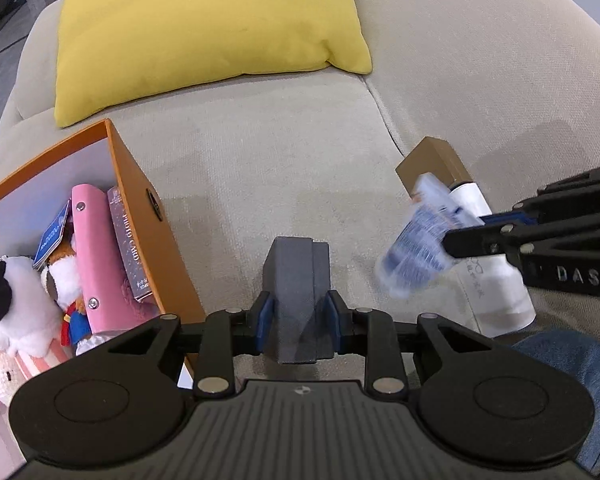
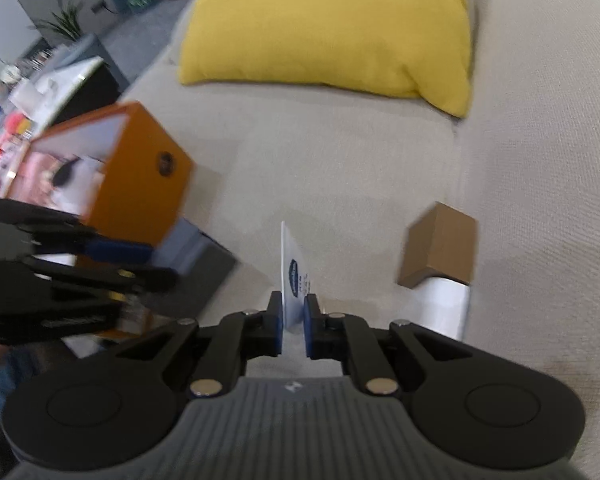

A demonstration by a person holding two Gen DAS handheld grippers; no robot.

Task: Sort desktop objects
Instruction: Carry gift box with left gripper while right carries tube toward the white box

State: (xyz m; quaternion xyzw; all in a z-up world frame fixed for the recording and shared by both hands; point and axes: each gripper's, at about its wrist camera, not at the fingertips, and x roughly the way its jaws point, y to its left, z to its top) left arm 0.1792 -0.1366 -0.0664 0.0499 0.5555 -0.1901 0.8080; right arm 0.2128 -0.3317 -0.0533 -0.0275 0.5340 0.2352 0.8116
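Your left gripper point(image 1: 296, 316) has its fingers point(image 1: 265, 320) pinching a dark grey box point(image 1: 296, 280), blue pads pressed against both of its sides. The box stands upright between them, above the beige sofa seat point(image 1: 260, 168), just right of the orange storage box point(image 1: 148, 216). From the right wrist camera the same grey box point(image 2: 204, 276) shows blurred, close beside the orange box's near corner point(image 2: 152, 184).

Your right gripper point(image 2: 293, 316) has its fingers point(image 2: 277, 320) nearly together on a thin white card with a blue logo point(image 2: 294, 276), held edge-on and upright. In the left wrist view that gripper point(image 1: 460, 240) comes in from the right, and what it holds is a blurred blue and white shape point(image 1: 416, 248).

The orange storage box sits open on the left of the seat. Inside it you have a white plush with a black ear point(image 1: 16, 304), a smaller plush in red and blue point(image 1: 70, 300), a pink case with snaps point(image 1: 96, 264), a grey photo card pack point(image 1: 128, 248) and a blue card point(image 1: 52, 236).

To the right, a brown cardboard box point(image 2: 440, 248) lies on the seat, touching a white cylinder point(image 2: 444, 308) that lies nearer you. A yellow cushion point(image 1: 204, 32) leans against the sofa back at the far side. Blue denim point(image 1: 580, 380) shows at the near right.
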